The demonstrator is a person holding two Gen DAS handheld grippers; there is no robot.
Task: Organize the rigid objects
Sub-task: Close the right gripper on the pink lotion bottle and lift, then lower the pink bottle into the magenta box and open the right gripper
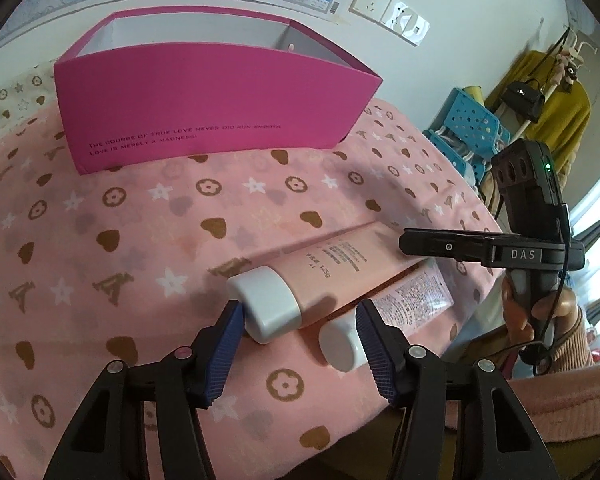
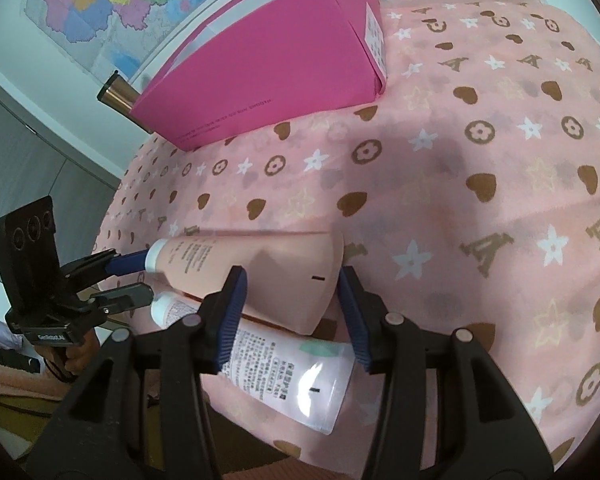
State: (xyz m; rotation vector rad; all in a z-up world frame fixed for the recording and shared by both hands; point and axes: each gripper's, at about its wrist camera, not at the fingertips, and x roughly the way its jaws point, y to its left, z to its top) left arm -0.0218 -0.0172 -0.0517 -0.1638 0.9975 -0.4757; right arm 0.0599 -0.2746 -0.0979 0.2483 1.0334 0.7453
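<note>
Here both open tools straddle the peach tube (image 1: 320, 268).

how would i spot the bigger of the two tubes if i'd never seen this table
Start at the open magenta box standing on the pink patterned cloth; nearer the table's front edge two tubes lie side by side. The peach-pink tube lies on the box side, plain-bodied with a wide white cap, whereas the white tube beside it is slimmer and covered in fine print.
</note>
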